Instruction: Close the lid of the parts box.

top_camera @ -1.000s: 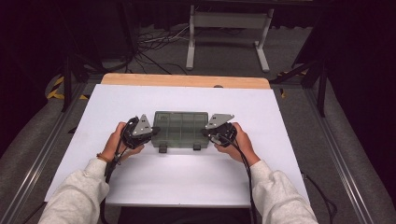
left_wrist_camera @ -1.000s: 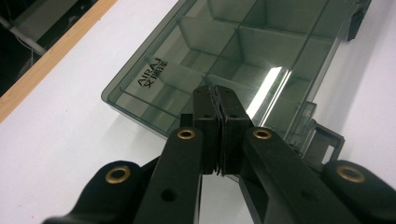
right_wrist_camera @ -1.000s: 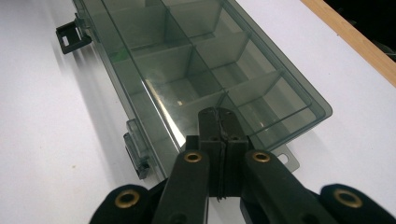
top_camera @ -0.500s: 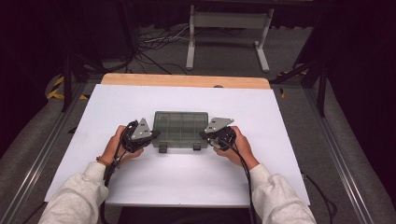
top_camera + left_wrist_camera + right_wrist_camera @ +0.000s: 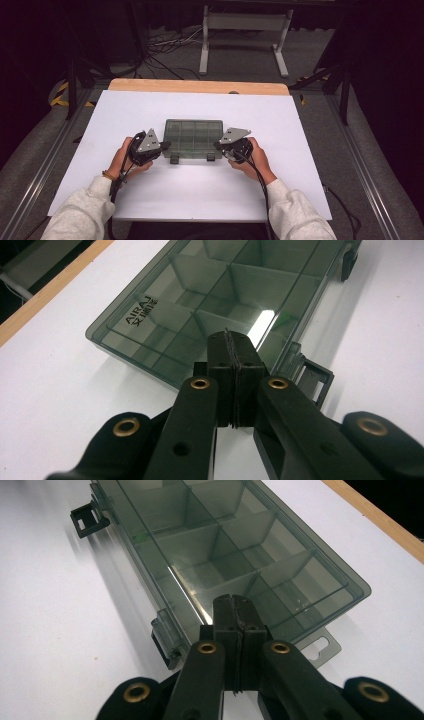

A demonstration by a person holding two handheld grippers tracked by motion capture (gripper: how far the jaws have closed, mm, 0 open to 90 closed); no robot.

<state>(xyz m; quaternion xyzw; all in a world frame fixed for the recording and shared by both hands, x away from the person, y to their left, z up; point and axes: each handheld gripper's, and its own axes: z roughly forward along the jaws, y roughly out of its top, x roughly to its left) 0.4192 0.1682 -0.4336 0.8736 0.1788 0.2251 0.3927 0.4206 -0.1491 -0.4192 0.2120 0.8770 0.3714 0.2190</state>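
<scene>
- Table (image 5: 125, 115): white top, flat and smooth; a light case would likely slide on it.
- Compartment box (image 5: 194, 134): smoky clear plastic, lid down, lying mid-table between both hands. Judged light, rigid, slick-walled, apparently empty.
- Latches (image 5: 314, 380) on the near edge: small, probably the weak point; better held by the short ends.
- Left tool (image 5: 232, 347) and right tool (image 5: 232, 611): both clenched, holding nothing, tips at the box ends.
</scene>
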